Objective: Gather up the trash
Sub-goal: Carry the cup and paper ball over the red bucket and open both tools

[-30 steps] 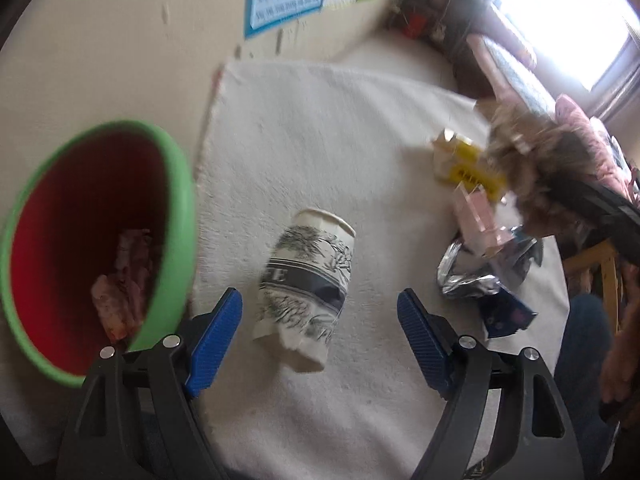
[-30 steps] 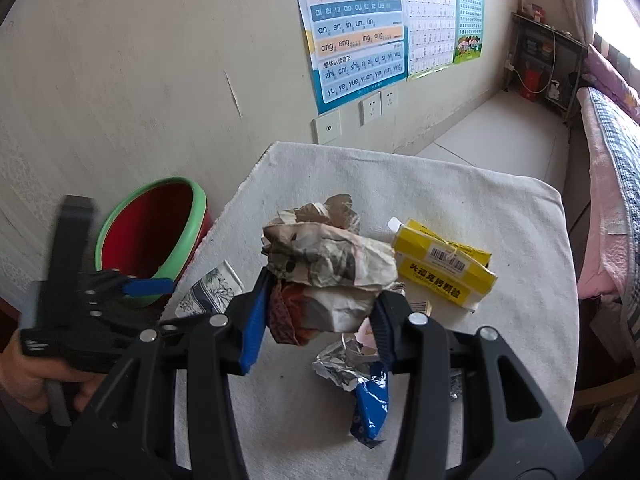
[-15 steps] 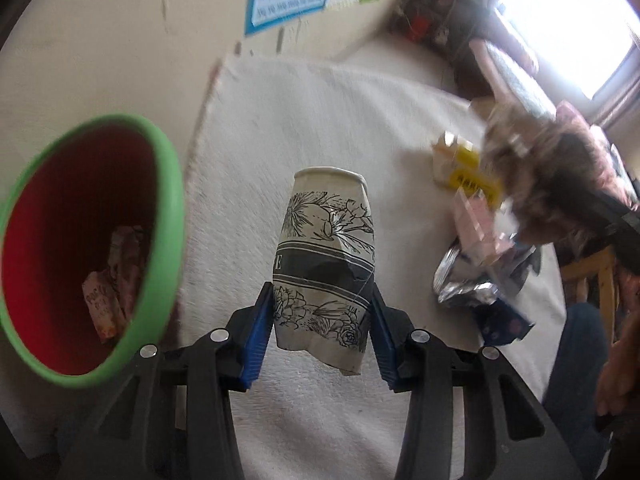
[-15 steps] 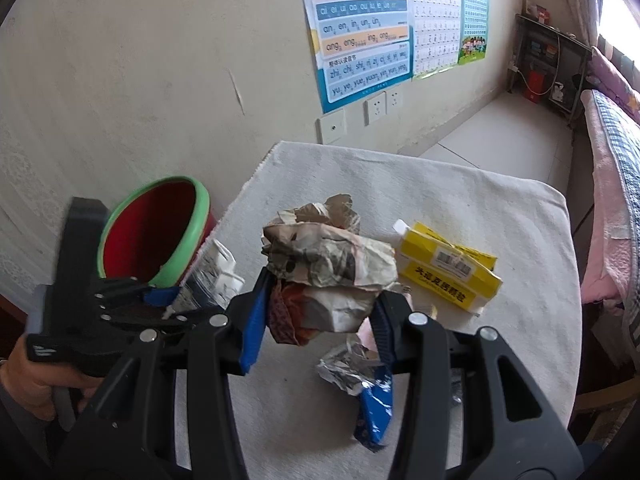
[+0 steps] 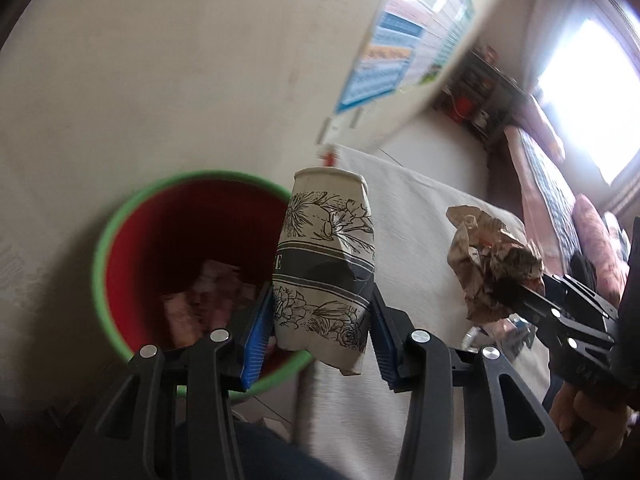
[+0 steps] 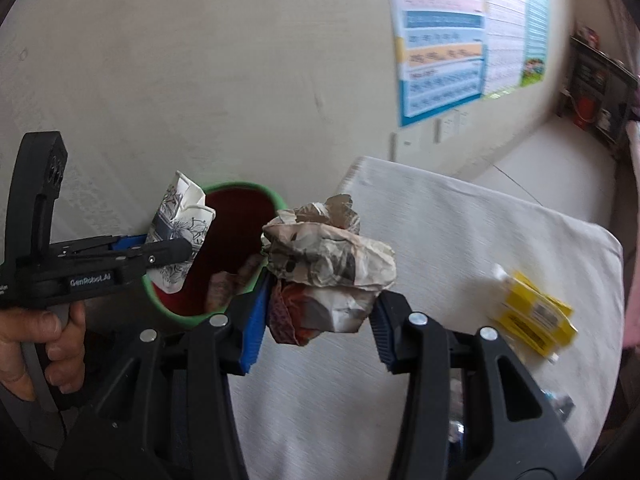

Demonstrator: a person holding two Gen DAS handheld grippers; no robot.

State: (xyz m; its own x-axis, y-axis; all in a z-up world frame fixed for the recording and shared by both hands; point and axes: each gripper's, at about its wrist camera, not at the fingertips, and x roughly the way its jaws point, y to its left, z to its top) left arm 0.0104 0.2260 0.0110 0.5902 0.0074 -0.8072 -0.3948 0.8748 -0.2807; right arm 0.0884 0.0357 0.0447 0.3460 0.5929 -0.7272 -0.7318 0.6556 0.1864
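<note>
My left gripper (image 5: pixel 320 332) is shut on a crushed flower-print paper cup (image 5: pixel 326 268) and holds it in the air at the right rim of the green-rimmed red bin (image 5: pixel 132 232). The cup (image 6: pixel 180 236) also shows in the right wrist view, over the bin (image 6: pixel 240 216). My right gripper (image 6: pixel 318 332) is shut on a crumpled paper wad (image 6: pixel 328 268), just right of the bin and above the table edge. The wad (image 5: pixel 488 264) shows in the left wrist view too. The bin holds some crumpled wrappers (image 5: pixel 204 300).
A white-cloth table (image 6: pixel 460 240) carries a yellow box (image 6: pixel 532 316) at the right and foil wrappers (image 6: pixel 556 404) near its front edge. The bin stands against a beige wall (image 6: pixel 200 60) with posters (image 6: pixel 444 44). A bed lies at far right.
My left gripper closed on the paper cup, lifted it off the table and carried it left to the bin. My right gripper moved left toward the bin with the paper wad.
</note>
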